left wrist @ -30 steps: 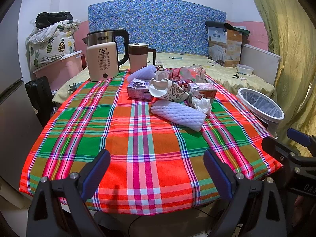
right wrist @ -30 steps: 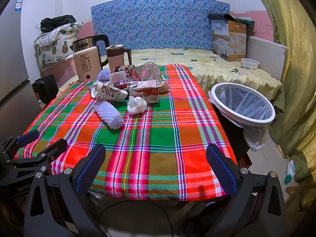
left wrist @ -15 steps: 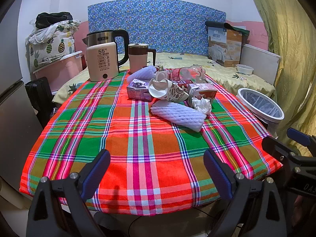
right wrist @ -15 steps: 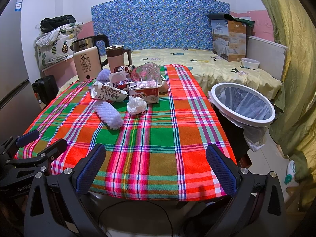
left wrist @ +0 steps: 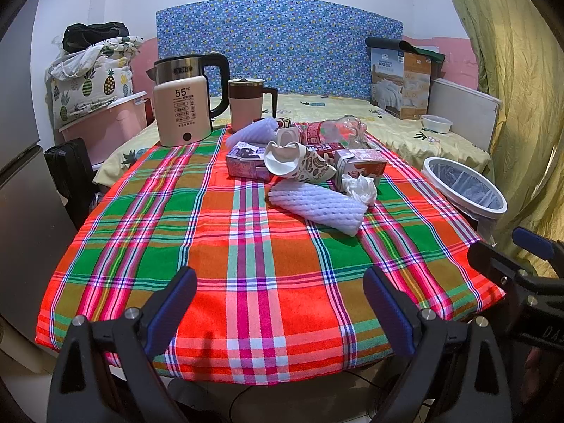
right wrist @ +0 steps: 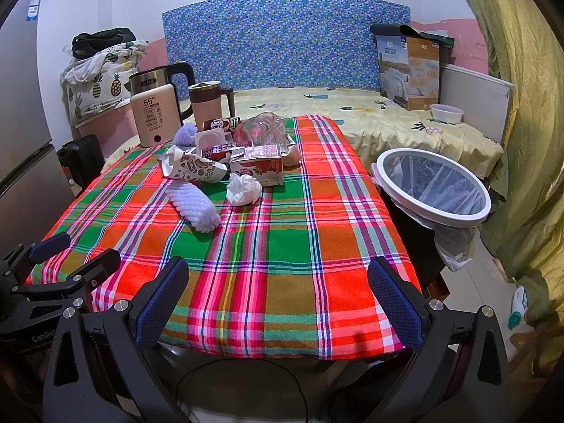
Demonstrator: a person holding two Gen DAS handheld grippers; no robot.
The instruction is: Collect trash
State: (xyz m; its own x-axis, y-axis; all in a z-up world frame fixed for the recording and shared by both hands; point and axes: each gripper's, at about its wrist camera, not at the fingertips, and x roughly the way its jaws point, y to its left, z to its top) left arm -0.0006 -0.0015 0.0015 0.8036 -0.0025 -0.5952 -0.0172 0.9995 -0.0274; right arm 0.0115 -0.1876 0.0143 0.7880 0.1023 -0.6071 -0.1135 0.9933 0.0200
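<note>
Both claws hung at the near edge of the table, and we held nothing in either; our left claw (left wrist: 280,303) stood spread wide over the checked cloth (left wrist: 246,246), its blue pads (left wrist: 172,303) well apart, and our right claw (right wrist: 278,296) was spread just as wide, its pads (right wrist: 394,299) clear of everything; each claw showed at the edge of the other's view, side by side. We saw the trash gathered at the far middle of the table, well away from both claws; nearest us lay a white foam sleeve (left wrist: 317,206) on its side, with a crumpled tissue (left wrist: 361,188) touching its far right end; behind them lay a tipped paper cup (left wrist: 299,164) with brown print, a red-and-white carton (left wrist: 359,169) just to its right, and a purple carton (left wrist: 246,164) to its left; further back we made out a crushed clear bottle (left wrist: 335,130), a second foam sleeve (left wrist: 252,130) and a small white tub (left wrist: 289,135), all crowded together. A kettle (left wrist: 183,105) and a pink jug (left wrist: 246,104) stood upright at the far left corner, apart from the heap. To the right of the table, below its level, the bin (right wrist: 433,187) stood with a white rim and a clear liner; we could not tell what it held.
</note>
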